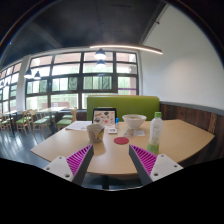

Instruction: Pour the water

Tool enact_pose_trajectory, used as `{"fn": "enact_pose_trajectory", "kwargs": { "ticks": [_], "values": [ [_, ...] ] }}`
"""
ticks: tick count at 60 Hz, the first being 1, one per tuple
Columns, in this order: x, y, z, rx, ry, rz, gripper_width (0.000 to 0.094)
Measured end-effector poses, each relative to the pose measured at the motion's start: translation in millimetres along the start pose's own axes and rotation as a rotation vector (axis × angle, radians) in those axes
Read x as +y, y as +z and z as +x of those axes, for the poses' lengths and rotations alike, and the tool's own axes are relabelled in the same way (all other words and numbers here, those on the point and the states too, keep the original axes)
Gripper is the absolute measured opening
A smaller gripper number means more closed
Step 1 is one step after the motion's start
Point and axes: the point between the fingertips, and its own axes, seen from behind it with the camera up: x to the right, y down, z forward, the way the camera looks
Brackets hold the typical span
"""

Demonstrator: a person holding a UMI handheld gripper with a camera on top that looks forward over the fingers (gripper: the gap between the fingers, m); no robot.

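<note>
Down at six o'clock, the gripper (111, 161) hangs over the near edge of a round wooden table (175, 140), its two fingers spread wide and holding nothing. The pink pads (79, 157) face each other across an open gap, one at about seven o'clock, the other at about five. Nothing stands between them; only bare tabletop shows in the gap.

Just ahead of the fingers, toward twelve o'clock from the gap, a small red disc (121, 141) lies flat on the table. Beyond the left finger, at about eleven o'clock from the gap, a pale cup (96, 131) stands upright. Beyond the right finger, at about one o'clock, a clear bottle (155, 132) with a green cap stands upright too, apart from the finger and well apart from the cup. Whether it holds water cannot be told.

Farther back on the table, a laptop (105, 116) stands open behind the cup, and a white bowl (135, 122) sits between the laptop and the bottle. What looks like a sheet of paper (78, 125) lies off at ten o'clock.

Past the table, a green bench back (125, 102) runs along the wall. Above it, large windows (70, 85) fill the far side, and a long light strip (128, 47) crosses the ceiling.
</note>
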Motion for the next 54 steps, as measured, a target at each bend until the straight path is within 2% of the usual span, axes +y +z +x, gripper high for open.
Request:
{"fn": "enact_pose_trajectory", "kwargs": {
  "ticks": [13, 23, 27, 38, 39, 42, 43, 46, 52, 54],
  "values": [
    [10.6, 41.8, 66.3, 0.064, 0.057, -0.024, 0.0822],
    [0.2, 97.8, 154.2, 0.160, 0.029, 0.006, 0.0827],
    [4.9, 121.8, 170.7, 0.195, 0.023, -0.019, 0.0826],
    [7.2, 178.7, 200.6, 0.185, -0.024, -0.055, 0.0822],
    [7.6, 181.9, 202.3, 0.188, -0.032, -0.060, 0.0804],
    [9.4, 191.6, 208.8, 0.206, -0.062, -0.073, 0.0482],
    [10.3, 195.7, 209.1, 0.208, -0.072, -0.075, 0.0445],
    [9.3, 197.6, 211.7, 0.236, -0.060, -0.052, 0.0428],
    [9.1, 201.2, 210.8, 0.230, -0.051, -0.037, 0.0366],
    [10.3, 201.8, 210.8, 0.232, -0.043, -0.037, 0.0323]
  ]
}}
